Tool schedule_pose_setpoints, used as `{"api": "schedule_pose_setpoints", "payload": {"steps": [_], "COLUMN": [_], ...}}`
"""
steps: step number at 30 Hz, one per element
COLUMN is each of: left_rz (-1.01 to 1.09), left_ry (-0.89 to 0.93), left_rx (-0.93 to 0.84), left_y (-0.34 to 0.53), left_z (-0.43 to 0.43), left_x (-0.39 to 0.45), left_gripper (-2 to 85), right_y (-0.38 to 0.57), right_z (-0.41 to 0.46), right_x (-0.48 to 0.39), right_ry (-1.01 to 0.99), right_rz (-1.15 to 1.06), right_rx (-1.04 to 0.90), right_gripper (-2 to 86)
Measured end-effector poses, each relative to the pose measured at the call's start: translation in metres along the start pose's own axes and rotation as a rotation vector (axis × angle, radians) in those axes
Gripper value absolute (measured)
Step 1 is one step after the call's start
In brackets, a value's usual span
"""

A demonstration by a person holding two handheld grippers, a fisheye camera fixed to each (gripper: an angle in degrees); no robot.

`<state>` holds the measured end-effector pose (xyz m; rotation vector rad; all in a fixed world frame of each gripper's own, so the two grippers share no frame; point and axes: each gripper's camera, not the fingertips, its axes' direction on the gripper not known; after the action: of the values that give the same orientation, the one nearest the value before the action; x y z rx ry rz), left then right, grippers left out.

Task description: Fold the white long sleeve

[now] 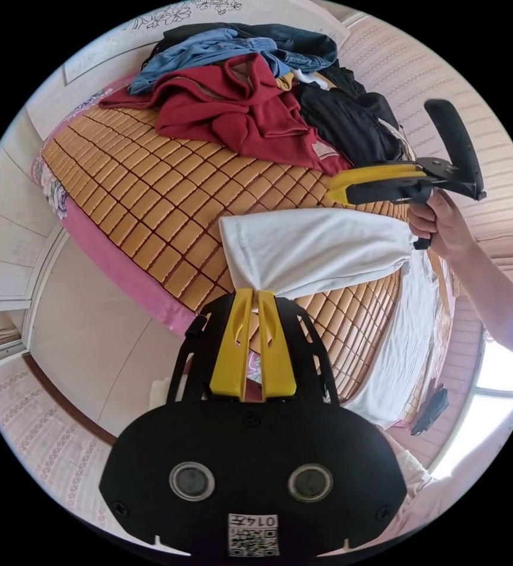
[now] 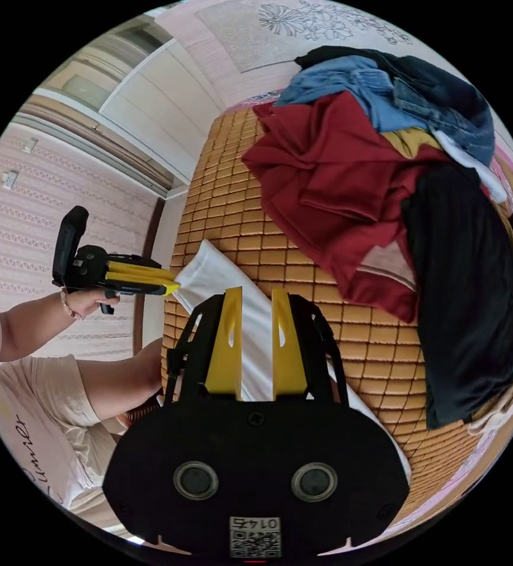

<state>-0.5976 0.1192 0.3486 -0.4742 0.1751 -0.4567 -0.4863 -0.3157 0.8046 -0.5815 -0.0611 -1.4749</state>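
left gripper (image 1: 255,293) - pinches white long sleeve (image 1: 315,247) | right gripper (image 2: 255,293) agape - garment's far end hidden

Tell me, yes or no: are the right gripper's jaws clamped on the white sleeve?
No: in the right gripper view, the right gripper has its jaws standing apart over the white sleeve, not pressing it.

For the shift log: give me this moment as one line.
left gripper: shut on white long sleeve | right gripper: open above it | shirt on bamboo mat | clothes pile behind
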Motion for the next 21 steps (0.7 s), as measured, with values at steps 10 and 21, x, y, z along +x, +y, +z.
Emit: {"api": "schedule_pose_setpoints", "payload": {"steps": [10, 21], "left_rz": [-0.038, 0.015], "left_ry": [0.043, 0.009], "left_rx": [0.076, 0.105], "left_y": [0.008, -0.028], "left_z": [0.002, 0.012], "left_x": [0.002, 0.010], "left_gripper": [-0.9, -0.3], "right_y": [-0.002, 0.005], "right_z": [0.059, 0.028], "right_x": [-0.065, -0.035], "right_ry": [0.198, 0.069], "right_rz": [-0.142, 0.121], "right_rx": [-0.082, 0.107], "right_gripper": [-0.3, -0.3]}}
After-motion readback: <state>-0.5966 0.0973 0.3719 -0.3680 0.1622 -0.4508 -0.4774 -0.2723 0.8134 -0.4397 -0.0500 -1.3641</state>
